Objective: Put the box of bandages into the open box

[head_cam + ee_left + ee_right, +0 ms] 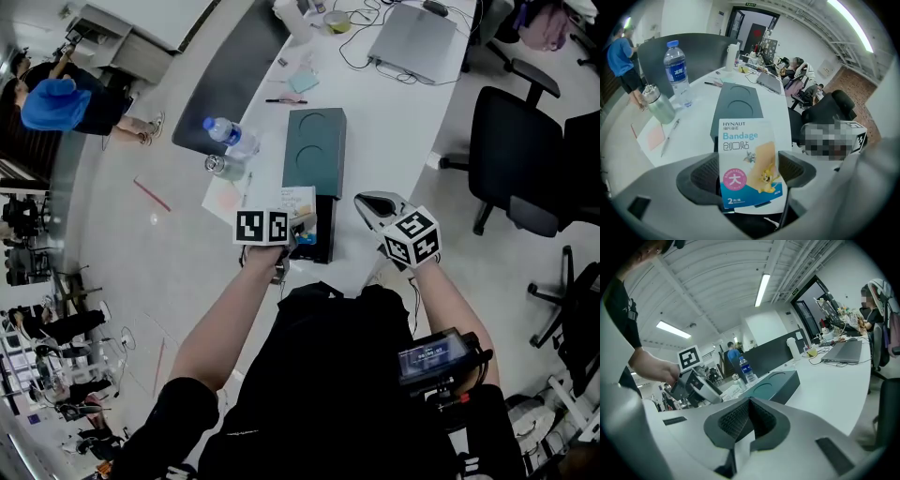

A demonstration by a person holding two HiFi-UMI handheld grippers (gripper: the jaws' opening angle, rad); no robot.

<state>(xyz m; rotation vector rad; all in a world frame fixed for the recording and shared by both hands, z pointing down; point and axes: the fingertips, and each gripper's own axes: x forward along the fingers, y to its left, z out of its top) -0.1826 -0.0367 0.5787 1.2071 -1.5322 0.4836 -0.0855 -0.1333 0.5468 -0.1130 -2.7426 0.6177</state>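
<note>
The left gripper (749,169) pinches the bandage box (746,154) upright; we reckon that's for lowering it into the open box (324,242) right by its jaws. The right gripper (748,414) sits pressed together, empty, alongside.

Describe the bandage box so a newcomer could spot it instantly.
Start at the long white table and find the dark green case at its near end. Just before it, the left gripper clamps the bandage box, the only item with blue "Bandage" lettering and cartoon characters.

Water bottle (230,136), steel flask (223,167), laptop (417,42)
</note>
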